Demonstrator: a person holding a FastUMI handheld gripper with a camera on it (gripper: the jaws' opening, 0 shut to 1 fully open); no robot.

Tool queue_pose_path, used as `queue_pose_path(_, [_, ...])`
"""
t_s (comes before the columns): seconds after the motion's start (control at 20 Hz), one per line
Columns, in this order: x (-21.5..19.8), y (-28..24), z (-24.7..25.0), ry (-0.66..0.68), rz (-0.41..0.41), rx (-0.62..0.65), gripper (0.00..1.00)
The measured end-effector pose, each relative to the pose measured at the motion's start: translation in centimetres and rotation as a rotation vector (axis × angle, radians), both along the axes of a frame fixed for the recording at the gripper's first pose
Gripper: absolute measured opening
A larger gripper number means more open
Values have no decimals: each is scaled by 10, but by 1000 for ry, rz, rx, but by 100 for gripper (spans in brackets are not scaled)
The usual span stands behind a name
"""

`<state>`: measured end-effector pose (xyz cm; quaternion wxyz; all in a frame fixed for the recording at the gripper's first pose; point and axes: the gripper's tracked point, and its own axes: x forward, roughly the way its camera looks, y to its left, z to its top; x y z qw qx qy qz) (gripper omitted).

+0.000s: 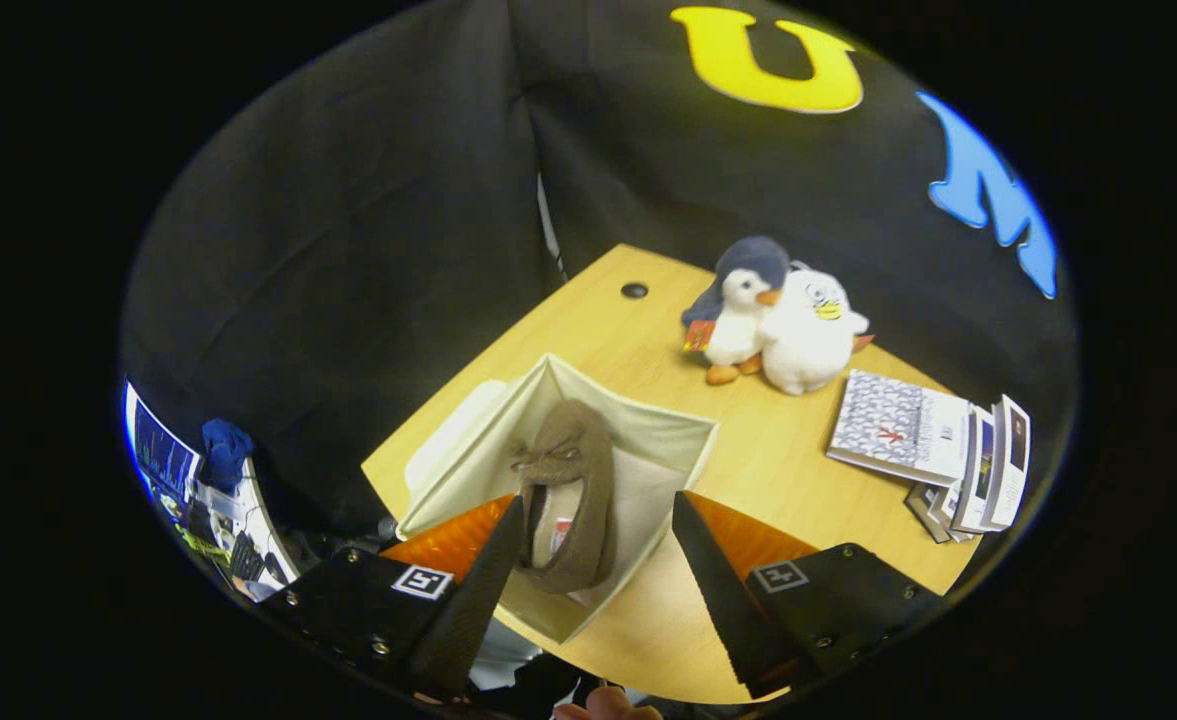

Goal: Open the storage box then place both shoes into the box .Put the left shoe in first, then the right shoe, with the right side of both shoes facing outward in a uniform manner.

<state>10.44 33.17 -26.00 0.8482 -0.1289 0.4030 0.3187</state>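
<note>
Shoe [566, 495] inside open box [648, 425], between spread tongs [598, 520] (untouched).

The bench [638, 340] is light wood with a dark round hole [634, 290] near its far corner. Directly on it rest an open fabric storage box [638, 425], two plush toys [773, 315] touching each other, and a spread stack of booklets [933, 445] beside them.
</note>
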Motion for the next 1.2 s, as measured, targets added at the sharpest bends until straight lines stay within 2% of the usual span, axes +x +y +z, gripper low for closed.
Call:
queue_pose_path(0.2, [11, -52, 78, -259, -149, 148, 93])
queue_pose_path(0.55, [19, -174, 235, -764, -379, 255, 93])
queue_pose_path(0.8, [-3, -223, 314, -890, -468, 278, 93])
queue_pose_path(1.2, [-10, -235, 316, -875, -477, 273, 93])
